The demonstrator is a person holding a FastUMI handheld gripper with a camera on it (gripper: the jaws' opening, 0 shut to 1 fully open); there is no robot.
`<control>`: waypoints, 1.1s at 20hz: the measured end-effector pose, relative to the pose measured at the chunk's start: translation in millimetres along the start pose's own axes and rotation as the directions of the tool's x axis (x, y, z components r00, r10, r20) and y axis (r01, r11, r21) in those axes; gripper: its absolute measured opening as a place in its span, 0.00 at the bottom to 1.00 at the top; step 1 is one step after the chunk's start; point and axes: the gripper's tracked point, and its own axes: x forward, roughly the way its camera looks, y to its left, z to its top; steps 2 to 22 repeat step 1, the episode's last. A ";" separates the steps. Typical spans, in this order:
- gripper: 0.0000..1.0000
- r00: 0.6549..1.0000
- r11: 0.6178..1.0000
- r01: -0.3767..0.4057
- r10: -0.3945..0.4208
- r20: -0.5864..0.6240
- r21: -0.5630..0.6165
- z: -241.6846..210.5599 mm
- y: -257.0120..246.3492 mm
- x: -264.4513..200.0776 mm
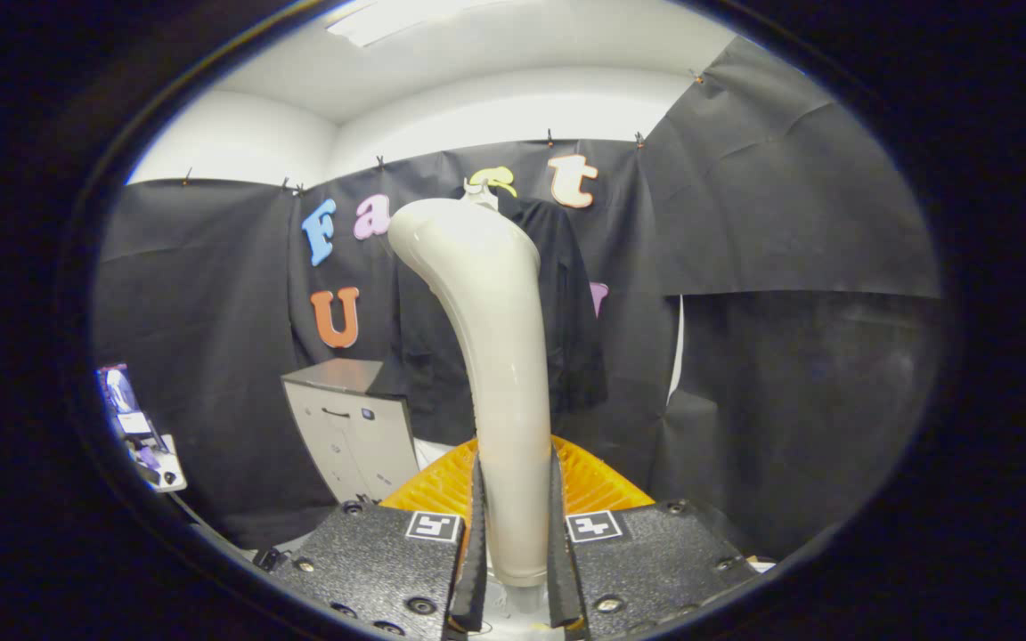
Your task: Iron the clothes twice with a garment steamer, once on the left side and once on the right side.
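Two fingers of the tongs (513, 543) clench the garment steamer (495, 356) handle, lower centre of frame; its long axis runs upright, head curving up-left. Dark clothes (566, 303) hang on the wall straight beyond it, mid frame, apart. Grey cabinet (353, 427) lower left.

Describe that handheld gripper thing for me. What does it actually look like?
The gripper has two blocky bodies with a rough black speckled surface, studded with round screws. Each carries a small square black-and-white marker on top. Two thin ribbed fingers run forward between them, and ridged orange parts sit ahead.
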 end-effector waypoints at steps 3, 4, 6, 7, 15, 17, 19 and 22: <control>0.30 1.000 1.000 -0.006 0.006 0.018 0.005 3.8 4.5 -3.8; 0.30 1.000 1.000 -0.006 0.006 0.018 0.005 3.8 4.5 -3.8; 0.30 1.000 1.000 -0.006 0.006 0.018 0.005 3.8 4.5 -3.8; 0.30 1.000 1.000 -0.006 0.006 0.018 0.005 3.8 4.5 -3.8; 0.30 1.000 1.000 -0.006 0.006 0.018 0.005 3.8 4.5 -3.8; 0.30 1.000 1.000 -0.006 0.006 0.018 0.005 3.8 4.5 -3.8; 0.30 1.000 1.000 -0.006 0.006 0.018 0.005 3.8 4.5 -3.8; 0.30 1.000 1.000 -0.006 0.006 0.018 0.005 3.8 4.5 -3.8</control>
